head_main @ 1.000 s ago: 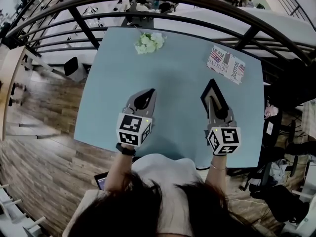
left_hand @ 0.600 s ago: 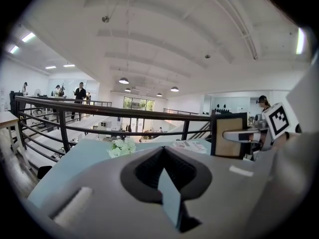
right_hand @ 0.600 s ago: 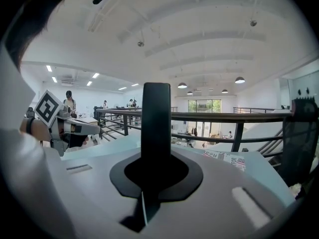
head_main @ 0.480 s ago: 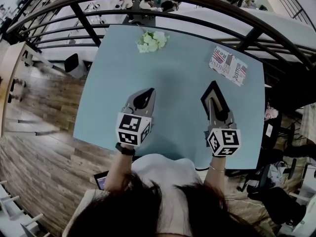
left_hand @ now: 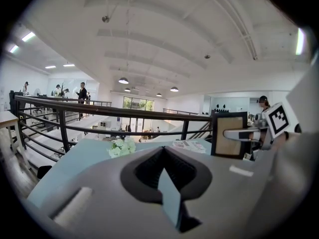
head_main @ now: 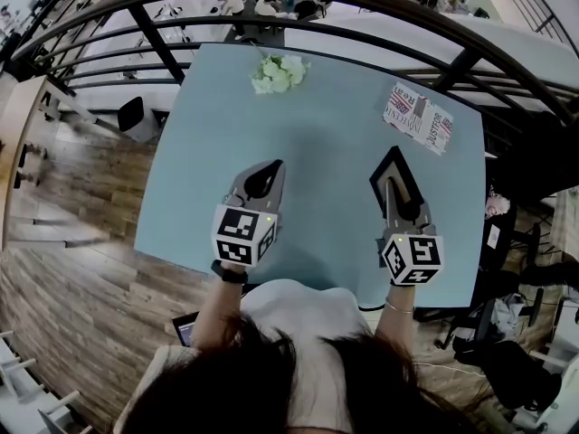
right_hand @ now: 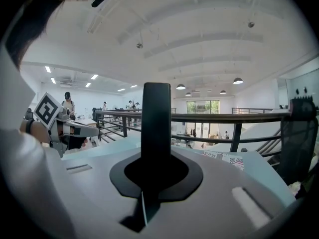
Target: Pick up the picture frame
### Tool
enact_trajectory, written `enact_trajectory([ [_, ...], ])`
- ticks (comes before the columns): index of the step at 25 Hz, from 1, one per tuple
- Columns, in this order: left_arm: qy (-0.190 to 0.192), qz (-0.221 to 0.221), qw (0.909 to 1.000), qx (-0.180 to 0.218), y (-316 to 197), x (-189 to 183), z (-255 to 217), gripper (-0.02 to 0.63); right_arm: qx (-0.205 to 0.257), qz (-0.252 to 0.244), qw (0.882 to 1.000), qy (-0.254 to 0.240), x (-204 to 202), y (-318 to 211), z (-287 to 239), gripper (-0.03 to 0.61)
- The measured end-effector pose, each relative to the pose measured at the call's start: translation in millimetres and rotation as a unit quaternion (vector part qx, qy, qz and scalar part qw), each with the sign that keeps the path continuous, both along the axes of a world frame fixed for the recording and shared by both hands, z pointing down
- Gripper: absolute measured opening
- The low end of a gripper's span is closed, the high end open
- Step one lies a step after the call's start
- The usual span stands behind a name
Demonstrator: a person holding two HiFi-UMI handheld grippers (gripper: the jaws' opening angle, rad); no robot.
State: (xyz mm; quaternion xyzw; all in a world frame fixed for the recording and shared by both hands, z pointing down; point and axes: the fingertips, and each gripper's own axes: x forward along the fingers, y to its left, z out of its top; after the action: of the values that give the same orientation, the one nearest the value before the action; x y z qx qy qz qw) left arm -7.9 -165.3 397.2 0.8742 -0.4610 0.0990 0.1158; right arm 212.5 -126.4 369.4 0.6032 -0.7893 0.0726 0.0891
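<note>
You have the frame (head_main: 393, 168) pinched edge-on in your right hand-held gripper (head_main: 401, 213), jaws pressed on its black border, and it stands upright. From the left gripper view the frame (left_hand: 229, 135) looks clear of the worktop (head_main: 326, 125), so I judge the pick-up itself to be done or nearly so. Your left hand-held gripper (head_main: 269, 172) has its jaws pressed together on nothing and hovers beside the right one, well apart from it.

What's next is probably only a steady hold or a little more lift. The grip is on a thin edge, so the frame could swing if you tilt your wrist.

You have plenty of room:
- The middle of the worktop is bare.
- The flowers (head_main: 276, 73) sit at the far edge.
- The printed paper (head_main: 418, 117) lies near the far right corner, beyond the frame.
- The railing (head_main: 362, 3) runs just behind the far edge, so don't carry the frame forward past it.
- The right edge of the worktop is near your right hand.
</note>
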Motion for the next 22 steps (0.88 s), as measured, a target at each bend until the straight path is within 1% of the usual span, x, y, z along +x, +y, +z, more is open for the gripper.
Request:
enact_trajectory([
  [12,0.003,-0.008,1.0000,-0.005,1.1,-6.7,2.9,0.057,-0.007,0.000,1.000,-0.006,-1.4,0.0,4.0,0.011],
  [22,0.003,0.000,1.0000,-0.005,2.2,-4.5,5.1,0.057,-0.010,0.004,1.000,-0.007,-0.6,1.7,5.4,0.011],
])
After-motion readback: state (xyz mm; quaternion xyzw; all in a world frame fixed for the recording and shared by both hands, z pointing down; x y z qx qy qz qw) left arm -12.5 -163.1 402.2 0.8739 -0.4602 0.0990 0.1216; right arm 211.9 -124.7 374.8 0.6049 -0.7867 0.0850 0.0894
